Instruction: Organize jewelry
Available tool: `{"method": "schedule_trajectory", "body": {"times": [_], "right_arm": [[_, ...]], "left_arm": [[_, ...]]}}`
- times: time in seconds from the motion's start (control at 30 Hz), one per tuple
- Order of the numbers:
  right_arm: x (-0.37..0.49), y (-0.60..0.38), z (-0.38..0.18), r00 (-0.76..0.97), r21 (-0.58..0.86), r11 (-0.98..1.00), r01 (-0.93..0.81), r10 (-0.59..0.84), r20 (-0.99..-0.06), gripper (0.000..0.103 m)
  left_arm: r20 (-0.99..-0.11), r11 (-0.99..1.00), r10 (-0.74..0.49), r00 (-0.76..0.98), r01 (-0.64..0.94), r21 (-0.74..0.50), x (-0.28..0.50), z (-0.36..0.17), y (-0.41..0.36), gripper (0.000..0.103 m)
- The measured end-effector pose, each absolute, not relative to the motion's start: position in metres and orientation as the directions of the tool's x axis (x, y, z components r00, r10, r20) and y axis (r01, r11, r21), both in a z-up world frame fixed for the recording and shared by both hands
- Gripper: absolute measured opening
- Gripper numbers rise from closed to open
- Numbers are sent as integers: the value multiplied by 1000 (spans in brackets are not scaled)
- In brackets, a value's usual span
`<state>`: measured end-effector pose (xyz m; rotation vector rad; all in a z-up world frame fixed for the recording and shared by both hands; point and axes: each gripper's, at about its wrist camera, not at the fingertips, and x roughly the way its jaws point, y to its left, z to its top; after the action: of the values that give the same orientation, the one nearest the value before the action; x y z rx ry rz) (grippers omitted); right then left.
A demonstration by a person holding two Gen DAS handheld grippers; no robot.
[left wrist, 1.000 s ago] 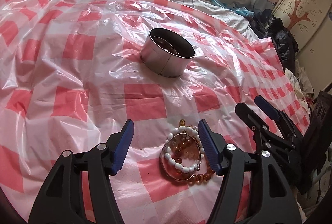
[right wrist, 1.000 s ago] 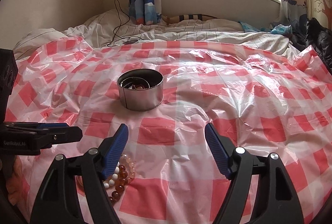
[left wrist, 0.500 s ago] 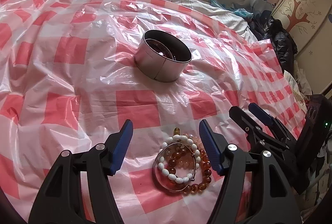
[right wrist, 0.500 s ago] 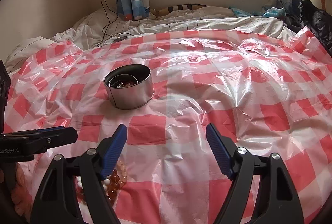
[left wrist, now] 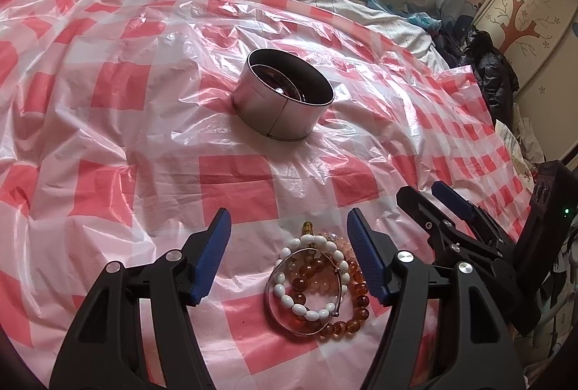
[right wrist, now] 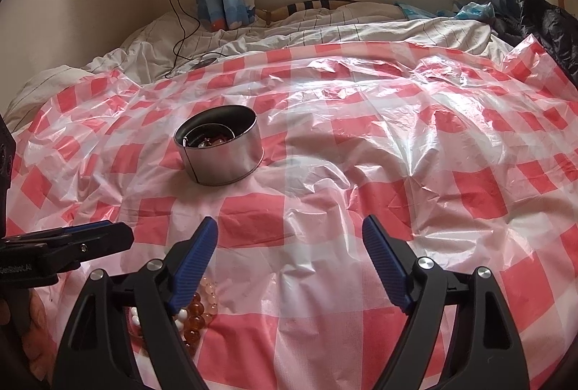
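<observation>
A pile of bracelets [left wrist: 314, 285] lies on the red-and-white checked plastic sheet [left wrist: 234, 180]: a white bead bracelet, an amber bead bracelet [left wrist: 348, 316] and a thin metal bangle. My left gripper [left wrist: 288, 223] hovers open just over the pile, its blue pads either side and not touching it. A round metal tin [left wrist: 285, 97] with jewelry inside stands farther back. My right gripper [right wrist: 289, 227] is open over bare sheet with nothing between its fingers. The bracelets [right wrist: 197, 314] show under its left finger. The tin [right wrist: 220, 151] is ahead to the left.
The sheet covers a bed with rumpled white bedding [right wrist: 325, 25] behind it. A charger cable [right wrist: 180, 39] trails from the wall. Dark clothes [left wrist: 487, 72] are heaped at the right edge. A hand [right wrist: 32, 317] holds the left gripper's handle.
The right gripper's jaws have spread slightly and its view has rolled a little. The left gripper stays over the bracelets, which have not moved.
</observation>
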<state>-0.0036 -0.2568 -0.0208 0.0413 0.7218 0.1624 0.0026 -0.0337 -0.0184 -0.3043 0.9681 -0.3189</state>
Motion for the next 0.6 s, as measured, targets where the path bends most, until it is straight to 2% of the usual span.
{"method": "schedule_trajectory", "body": {"times": [0.6], "right_arm": [[1,-254,-27,712,91,986,-137,162,-683,79]], "left_arm": [[-759,914,-395,517,134,-384,5,-23,-39,65]]}}
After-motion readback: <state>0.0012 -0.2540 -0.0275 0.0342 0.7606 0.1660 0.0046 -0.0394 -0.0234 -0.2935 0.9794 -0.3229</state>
